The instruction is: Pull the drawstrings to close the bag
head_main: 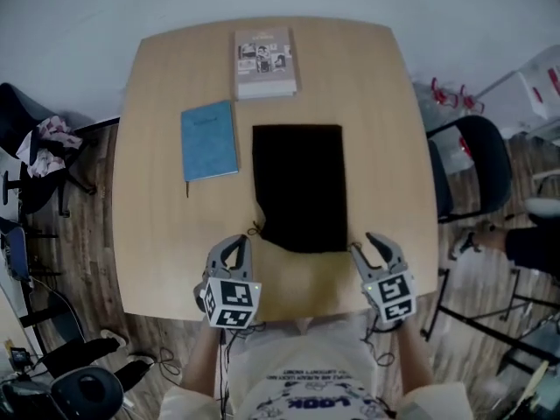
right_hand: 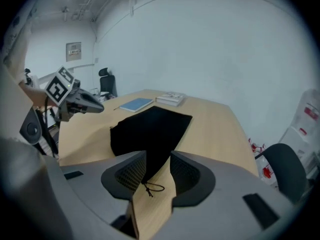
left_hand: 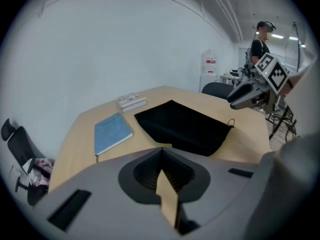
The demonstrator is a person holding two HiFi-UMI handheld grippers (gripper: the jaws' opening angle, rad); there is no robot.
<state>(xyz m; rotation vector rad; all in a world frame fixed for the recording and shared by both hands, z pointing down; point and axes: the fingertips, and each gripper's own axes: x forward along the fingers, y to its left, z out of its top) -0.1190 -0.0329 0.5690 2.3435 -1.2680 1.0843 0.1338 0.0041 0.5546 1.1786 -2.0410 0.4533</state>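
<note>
Since the right gripper (right_hand: 157,160) stands open astride the cord (right_hand: 150,187) (left gripper (left_hand: 161,159) shut, empty), closing may catch the bag (right_hand: 150,129) instead.

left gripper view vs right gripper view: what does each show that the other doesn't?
Left gripper view only: a person standing at the back; the left gripper close up, jaws shut on nothing. Right gripper view only: the right gripper close up, jaws apart, with the drawstring loop lying between them. Both: black bag, blue notebook, table.
</note>
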